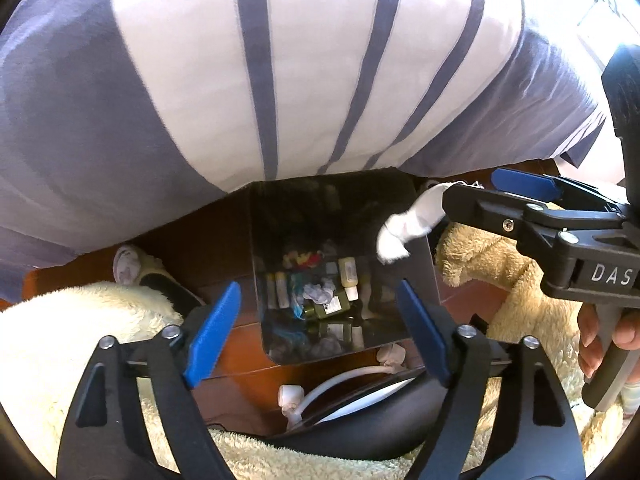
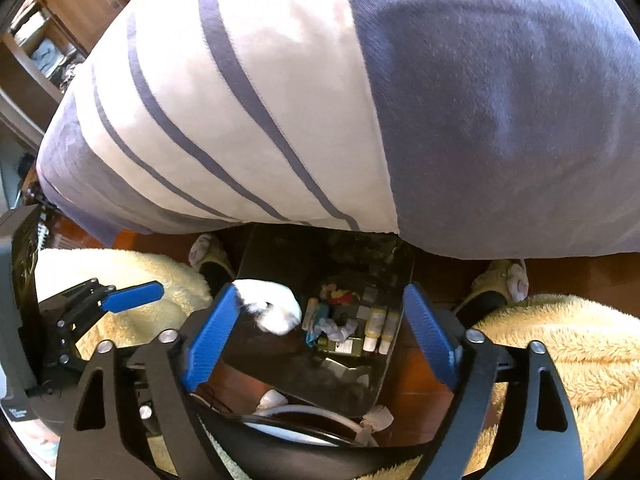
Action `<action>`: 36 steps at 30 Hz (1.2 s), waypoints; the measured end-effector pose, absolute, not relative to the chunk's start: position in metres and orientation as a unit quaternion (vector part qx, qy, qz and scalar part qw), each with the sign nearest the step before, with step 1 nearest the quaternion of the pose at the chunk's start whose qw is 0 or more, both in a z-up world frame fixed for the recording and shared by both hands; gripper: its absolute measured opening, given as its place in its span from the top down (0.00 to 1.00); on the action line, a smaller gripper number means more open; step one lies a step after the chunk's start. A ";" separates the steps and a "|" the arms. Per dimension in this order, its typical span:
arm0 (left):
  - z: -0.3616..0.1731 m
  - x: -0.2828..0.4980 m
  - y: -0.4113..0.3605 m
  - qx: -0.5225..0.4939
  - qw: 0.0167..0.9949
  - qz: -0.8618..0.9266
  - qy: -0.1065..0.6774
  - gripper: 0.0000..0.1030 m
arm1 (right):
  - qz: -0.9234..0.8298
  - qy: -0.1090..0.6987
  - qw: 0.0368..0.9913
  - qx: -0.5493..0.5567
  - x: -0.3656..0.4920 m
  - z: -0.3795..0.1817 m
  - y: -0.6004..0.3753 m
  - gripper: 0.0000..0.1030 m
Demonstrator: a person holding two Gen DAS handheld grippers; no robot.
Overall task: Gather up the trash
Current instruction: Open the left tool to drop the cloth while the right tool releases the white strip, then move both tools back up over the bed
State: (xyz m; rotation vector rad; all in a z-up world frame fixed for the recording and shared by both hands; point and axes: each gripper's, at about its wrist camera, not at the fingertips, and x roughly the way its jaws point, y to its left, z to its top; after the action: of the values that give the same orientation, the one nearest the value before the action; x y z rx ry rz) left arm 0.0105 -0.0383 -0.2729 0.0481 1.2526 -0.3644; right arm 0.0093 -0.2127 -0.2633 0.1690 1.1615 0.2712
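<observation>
1. While both my grippers hang over the dark trash bin (image 1: 424,264), my left gripper (image 1: 316,336) stands with its jaws spread wide and nothing between its two blue pads (image 1: 214,332).
2. My right gripper (image 2: 320,336) is likewise released, its two blue pads (image 2: 430,336) set far apart and gripping nothing.
3. One crumpled white tissue (image 1: 404,228) sits at the bin's rim near the tip of my right gripper; in the right wrist view it lies just beside the left-hand pad, and whether it touches that pad I cannot tell.
4. Inside the bin, on its floor, I count about three small pale bottles (image 2: 378,328), one olive-green bottle (image 1: 328,306), one grey crumpled wad (image 1: 318,292) and one red-and-yellow scrap (image 1: 300,258); other bits are too dark to count.
5. The bin stands on a reddish wooden floor (image 1: 236,376), right under the edge of a white and grey-blue striped duvet (image 1: 248,80).
6. Two slippers (image 2: 208,256) show on the floor, one to each side of the bin.
7. Cream fleece (image 1: 60,344) lies on both sides below.
</observation>
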 end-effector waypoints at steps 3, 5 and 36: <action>-0.271 0.010 -0.036 0.021 0.797 -0.166 0.580 0.19 | 0.126 0.546 0.824 0.079 0.007 -0.262 -0.212 0.05; -0.270 0.010 -0.035 0.021 0.798 -0.165 0.579 0.16 | 0.124 0.548 0.823 0.081 0.007 -0.262 -0.213 0.03; -0.249 0.032 -0.035 0.021 0.837 -0.147 0.526 0.08 | 0.186 0.533 0.812 0.144 0.003 -0.210 -0.200 0.03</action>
State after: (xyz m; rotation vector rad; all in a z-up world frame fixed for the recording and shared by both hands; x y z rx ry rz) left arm 0.0325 -0.0354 -0.2487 0.0444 1.1141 -0.3104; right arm 0.0026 -0.2005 -0.2096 0.3074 1.1386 0.3982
